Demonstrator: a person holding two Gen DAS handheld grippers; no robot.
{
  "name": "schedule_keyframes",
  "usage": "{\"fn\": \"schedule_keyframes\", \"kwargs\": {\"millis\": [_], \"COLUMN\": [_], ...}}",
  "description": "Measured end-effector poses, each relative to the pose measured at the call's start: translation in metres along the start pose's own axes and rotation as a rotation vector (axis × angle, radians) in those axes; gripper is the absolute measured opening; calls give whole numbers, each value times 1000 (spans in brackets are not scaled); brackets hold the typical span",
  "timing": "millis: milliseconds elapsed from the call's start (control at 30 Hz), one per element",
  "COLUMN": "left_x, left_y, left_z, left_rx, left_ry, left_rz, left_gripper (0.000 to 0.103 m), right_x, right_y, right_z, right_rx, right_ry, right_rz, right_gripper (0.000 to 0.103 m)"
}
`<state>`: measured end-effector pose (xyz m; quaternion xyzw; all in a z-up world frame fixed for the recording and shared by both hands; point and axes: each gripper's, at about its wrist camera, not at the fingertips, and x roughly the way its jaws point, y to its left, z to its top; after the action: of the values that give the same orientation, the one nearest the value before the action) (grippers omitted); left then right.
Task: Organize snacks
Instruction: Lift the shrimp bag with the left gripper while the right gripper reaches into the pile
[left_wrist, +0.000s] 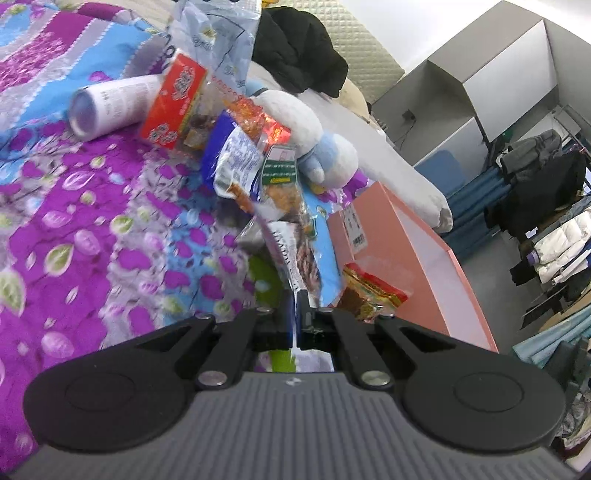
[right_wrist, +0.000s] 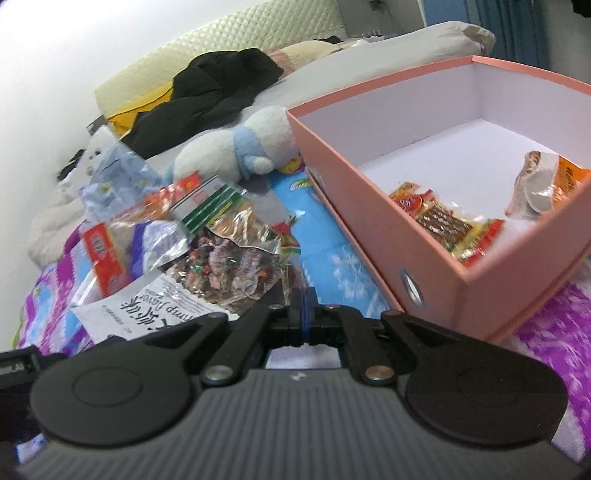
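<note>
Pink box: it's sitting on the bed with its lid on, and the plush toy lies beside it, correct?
Not quite. The pink box has no lid on: the right wrist view looks straight into it and shows its white inside with snack packets lying in it. The rest holds: it sits on the bed, with the plush toy beside it.

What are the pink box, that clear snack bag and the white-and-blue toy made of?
Pink box: looks like stiff cardboard, matte pink outside, white inside, with sharp folded edges and a metal-ringed hole. Clear snack bag: thin glossy plastic film, judging by its crinkles and glare. Toy: plush fabric, fuzzy and soft-looking, probably stuffed.
</note>
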<state>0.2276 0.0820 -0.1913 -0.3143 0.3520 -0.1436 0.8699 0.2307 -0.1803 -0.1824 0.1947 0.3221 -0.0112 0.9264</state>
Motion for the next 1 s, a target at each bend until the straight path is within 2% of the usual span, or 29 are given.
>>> {"fn": "schedule_keyframes", "kwargs": {"millis": [400, 533, 667, 867, 933, 967, 1000], "left_x": [-45, -52, -53, -56, -57, -56, -55], "left_y": [1, 4, 12, 11, 9, 9, 8], "left_z": [-35, -48, -56, -57, -56, -56, -56], "left_rx": [64, 104, 94, 96, 97, 92, 88], "left_ry": [59, 93, 126, 157, 169, 176, 186], "left_rz": [87, 153, 204, 222, 229, 239, 254], "left_gripper": [1, 2, 2, 3, 10, 18, 38], "right_x": [-40, -40, -35, -33, -34, -35, -36], "right_y": [2, -3, -7, -12, -12, -11, -12], "right_z": [-33, -46, -55, -56, -57, -58, -59], "right_rx": [-77, -91, -112, -133, -151, -162, -173], "right_ry": [93, 130, 160, 177, 185, 188, 190], "right_rz": [83, 91, 82, 86, 85, 83, 80], "right_gripper": [3, 3, 6, 7, 7, 8, 14]}}
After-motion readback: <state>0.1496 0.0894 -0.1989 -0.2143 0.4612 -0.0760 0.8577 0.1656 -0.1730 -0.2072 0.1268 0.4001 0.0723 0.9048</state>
